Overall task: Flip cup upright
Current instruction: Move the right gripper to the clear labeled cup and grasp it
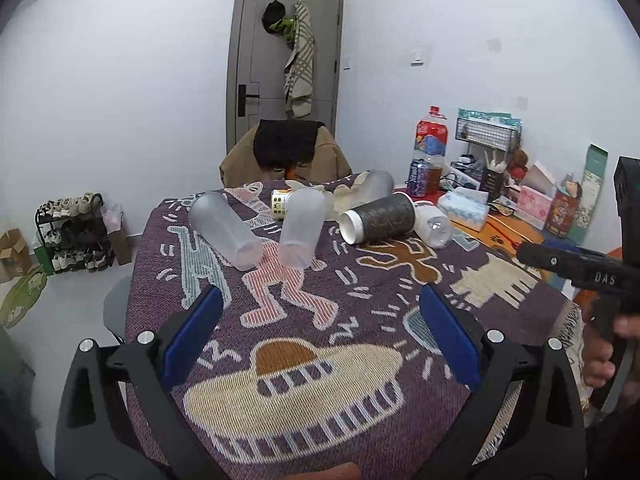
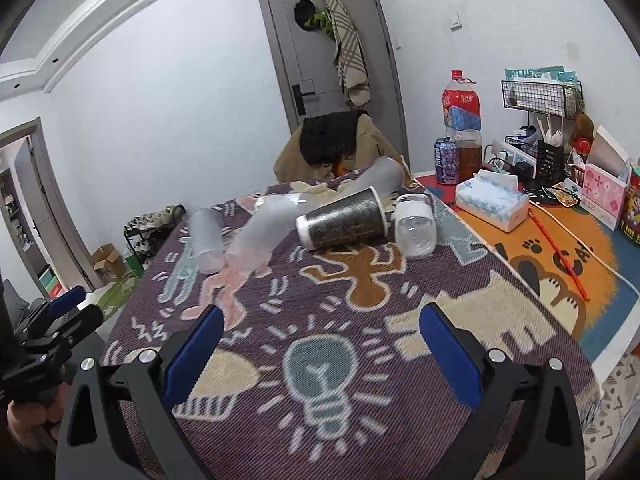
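Note:
Several cups lie on their sides on the patterned cloth (image 1: 320,320). Two frosted cups (image 1: 224,230) (image 1: 302,228) lie at the left, a dark paper cup with white rims (image 1: 380,218) in the middle, a clear cup (image 1: 434,224) to its right and another frosted cup (image 1: 376,186) behind. The right wrist view shows the same frosted cups (image 2: 206,240) (image 2: 260,238), the dark cup (image 2: 344,222) and the clear cup (image 2: 414,226). My left gripper (image 1: 320,328) is open and empty, well short of the cups. My right gripper (image 2: 320,344) is open and empty too.
A small labelled bottle (image 1: 279,203) lies behind the cups. A tissue box (image 2: 492,200), soda can (image 2: 446,160), large bottle (image 2: 462,120), wire rack (image 2: 540,96) and boxes stand at the right. A chair with a coat (image 1: 286,152) is beyond the table.

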